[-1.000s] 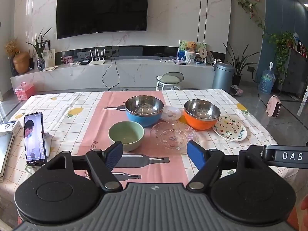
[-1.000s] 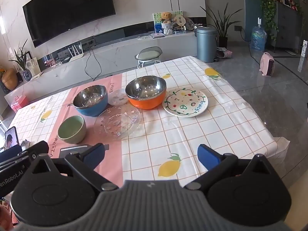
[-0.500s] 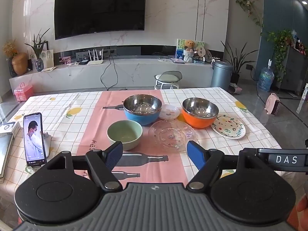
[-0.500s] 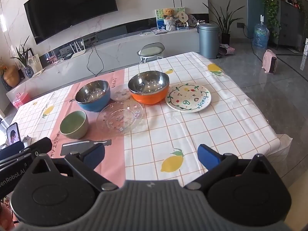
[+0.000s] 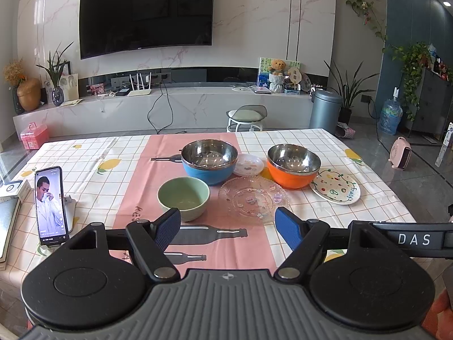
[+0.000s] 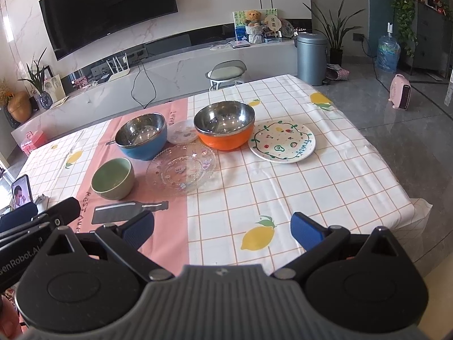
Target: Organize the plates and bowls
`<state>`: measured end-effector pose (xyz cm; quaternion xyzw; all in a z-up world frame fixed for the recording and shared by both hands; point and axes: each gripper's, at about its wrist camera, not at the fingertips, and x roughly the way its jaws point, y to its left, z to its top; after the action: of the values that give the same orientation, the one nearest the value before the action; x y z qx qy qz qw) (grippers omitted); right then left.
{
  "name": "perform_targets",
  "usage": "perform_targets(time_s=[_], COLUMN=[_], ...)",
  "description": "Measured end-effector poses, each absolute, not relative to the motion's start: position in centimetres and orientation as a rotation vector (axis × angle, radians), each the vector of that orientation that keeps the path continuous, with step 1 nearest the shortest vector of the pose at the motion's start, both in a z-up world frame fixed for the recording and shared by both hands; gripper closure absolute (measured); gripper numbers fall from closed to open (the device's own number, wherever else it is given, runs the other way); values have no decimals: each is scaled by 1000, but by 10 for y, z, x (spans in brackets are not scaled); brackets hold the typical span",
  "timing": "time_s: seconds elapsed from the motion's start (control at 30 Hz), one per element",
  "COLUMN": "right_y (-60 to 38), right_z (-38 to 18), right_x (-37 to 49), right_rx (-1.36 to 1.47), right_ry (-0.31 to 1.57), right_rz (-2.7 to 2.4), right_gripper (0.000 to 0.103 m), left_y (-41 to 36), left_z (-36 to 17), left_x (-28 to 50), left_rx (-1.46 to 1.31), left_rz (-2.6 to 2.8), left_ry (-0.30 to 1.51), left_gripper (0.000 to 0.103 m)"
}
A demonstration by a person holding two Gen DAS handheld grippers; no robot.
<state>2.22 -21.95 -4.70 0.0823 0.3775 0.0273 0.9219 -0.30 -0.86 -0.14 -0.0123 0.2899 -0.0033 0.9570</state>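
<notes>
Checked tablecloth (image 6: 283, 198), three bowls (image 6: 140, 136), three plates (image 6: 282, 141)

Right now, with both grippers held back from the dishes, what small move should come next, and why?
Probably ease the left gripper forward toward the green bowl. It is the nearest dish, standing alone, and both grippers are open and empty; the right gripper sits farther from any dish.
</notes>
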Motion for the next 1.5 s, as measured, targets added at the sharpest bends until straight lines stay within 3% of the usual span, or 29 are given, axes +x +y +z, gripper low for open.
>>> perform_targets(time_s=[1.5], right_y=[-216], right_z=[-50], right_x=[23], right_rx=[166], right_ry=[802], right_rz=[58], right_gripper=[3], left_y=[-8], left_z=[-3], left_x=[-8], left_rx=[-38], left_rz=[-18], left_ry=[599], left_gripper=[14])
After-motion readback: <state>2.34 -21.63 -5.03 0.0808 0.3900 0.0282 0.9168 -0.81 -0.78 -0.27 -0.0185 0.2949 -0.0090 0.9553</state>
